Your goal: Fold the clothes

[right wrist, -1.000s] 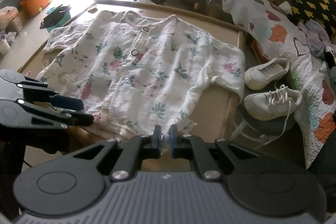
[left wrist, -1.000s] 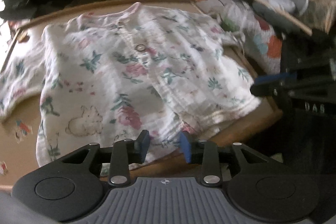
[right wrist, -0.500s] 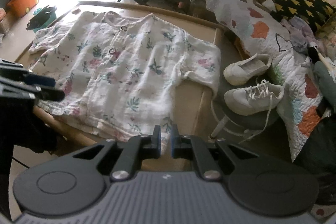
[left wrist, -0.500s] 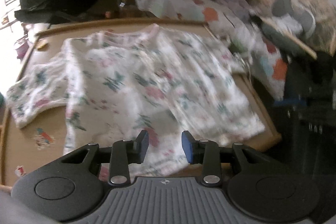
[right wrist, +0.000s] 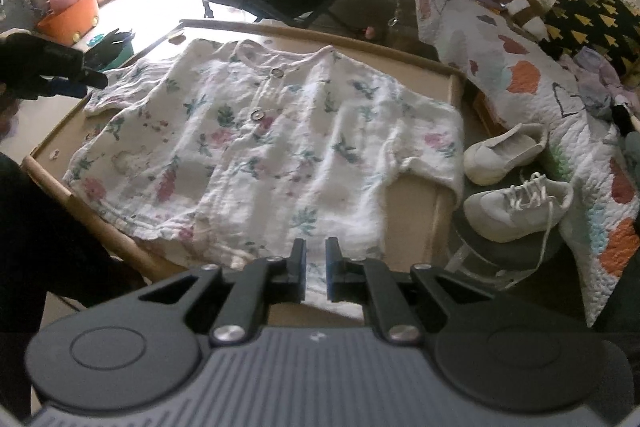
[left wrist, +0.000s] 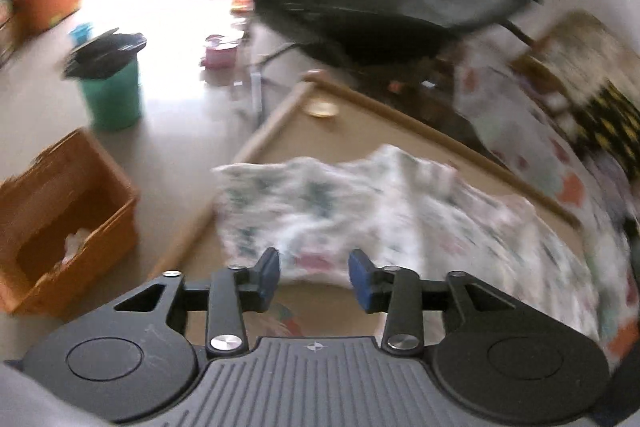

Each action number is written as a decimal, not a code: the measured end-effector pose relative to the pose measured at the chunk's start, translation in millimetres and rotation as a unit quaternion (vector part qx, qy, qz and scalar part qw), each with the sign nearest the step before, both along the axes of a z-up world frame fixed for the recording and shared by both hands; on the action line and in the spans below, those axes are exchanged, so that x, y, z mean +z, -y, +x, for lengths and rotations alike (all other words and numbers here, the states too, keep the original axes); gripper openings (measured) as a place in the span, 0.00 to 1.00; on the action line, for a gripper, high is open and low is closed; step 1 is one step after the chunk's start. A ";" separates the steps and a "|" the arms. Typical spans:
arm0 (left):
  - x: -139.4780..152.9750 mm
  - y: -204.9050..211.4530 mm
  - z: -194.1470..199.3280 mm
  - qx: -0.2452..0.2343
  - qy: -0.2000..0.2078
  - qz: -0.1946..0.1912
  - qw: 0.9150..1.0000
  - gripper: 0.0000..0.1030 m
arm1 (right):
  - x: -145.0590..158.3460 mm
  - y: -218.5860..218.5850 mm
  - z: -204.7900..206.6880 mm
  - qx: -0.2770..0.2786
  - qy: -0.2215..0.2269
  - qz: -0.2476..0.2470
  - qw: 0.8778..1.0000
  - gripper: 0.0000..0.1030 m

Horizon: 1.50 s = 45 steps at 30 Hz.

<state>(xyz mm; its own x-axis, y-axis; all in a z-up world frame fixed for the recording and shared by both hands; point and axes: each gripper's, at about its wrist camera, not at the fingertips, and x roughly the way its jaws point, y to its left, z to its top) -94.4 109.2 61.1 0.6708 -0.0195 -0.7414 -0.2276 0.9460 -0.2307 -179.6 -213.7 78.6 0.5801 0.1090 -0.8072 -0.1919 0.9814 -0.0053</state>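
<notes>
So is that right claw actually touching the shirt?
Cannot tell. In the right wrist view the right claw sits nearly shut at the floral shirt's hem, but whether it pinches cloth or hangs above is unclear.

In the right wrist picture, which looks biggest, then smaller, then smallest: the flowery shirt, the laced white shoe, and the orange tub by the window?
1. flowery shirt, by far the biggest.
2. laced white shoe.
3. orange tub, smallest, but it sits much farther from the camera, so it may really be bigger than the shoe.
</notes>
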 end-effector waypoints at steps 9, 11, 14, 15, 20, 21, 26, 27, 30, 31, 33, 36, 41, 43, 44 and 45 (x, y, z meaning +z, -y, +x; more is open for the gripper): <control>-14.6 3.7 22.2 0.025 -0.011 0.048 0.998 0.45 | -6.0 -7.7 0.8 0.012 -0.007 0.003 1.000 0.09; -18.0 2.9 26.3 0.032 -0.015 0.052 0.998 0.45 | -6.9 -8.2 0.8 0.012 -0.007 0.003 1.000 0.09; -20.1 1.9 28.2 0.033 -0.010 0.060 0.998 0.45 | -8.1 -7.9 1.0 0.012 -0.008 0.005 1.000 0.09; -22.2 2.0 30.1 0.033 -0.008 0.062 0.997 0.45 | -8.7 -7.7 1.4 0.012 -0.009 0.005 1.000 0.09; -26.1 4.0 31.6 0.037 -0.003 0.069 0.997 0.45 | -11.8 -7.7 2.7 0.010 -0.013 0.007 1.000 0.09; -27.4 4.7 30.4 0.038 -0.002 0.071 0.997 0.45 | -12.3 -7.8 2.7 0.010 -0.014 0.006 1.000 0.09; -28.4 7.5 31.8 0.030 -0.001 0.080 0.996 0.40 | -14.9 -7.5 2.8 0.010 -0.017 0.006 1.000 0.09; -28.6 7.4 32.3 0.027 0.001 0.081 0.996 0.40 | -15.3 -7.5 2.9 0.009 -0.017 0.007 1.000 0.09; -28.0 6.2 31.8 0.023 0.001 0.088 0.996 0.16 | -15.8 -7.4 3.0 0.009 -0.018 0.008 1.000 0.09; -27.7 5.0 31.7 0.021 0.002 0.085 0.996 0.16 | -15.9 -7.5 3.0 0.009 -0.018 0.008 1.000 0.09; -27.6 2.5 32.1 0.017 0.003 0.079 0.997 0.12 | -16.0 -7.8 2.9 0.009 -0.018 0.007 1.000 0.09; -27.7 -0.9 32.4 0.015 0.004 0.071 0.997 0.06 | -16.3 -7.6 3.1 0.009 -0.018 0.007 1.000 0.09; -21.9 -4.1 29.1 0.020 0.029 0.076 0.996 0.04 | -16.3 -6.8 4.0 0.006 -0.017 0.008 1.000 0.09; -16.4 -4.4 28.0 0.019 0.043 0.085 0.995 0.04 | -16.5 -6.6 4.5 0.005 -0.017 0.009 1.000 0.09; -13.1 -4.2 27.7 0.016 0.051 0.092 0.994 0.04 | -16.4 -6.5 4.7 0.004 -0.016 0.009 1.000 0.09; -8.9 -3.7 27.7 0.014 0.059 0.101 0.993 0.04 | -16.3 -6.4 5.0 0.004 -0.016 0.010 1.000 0.09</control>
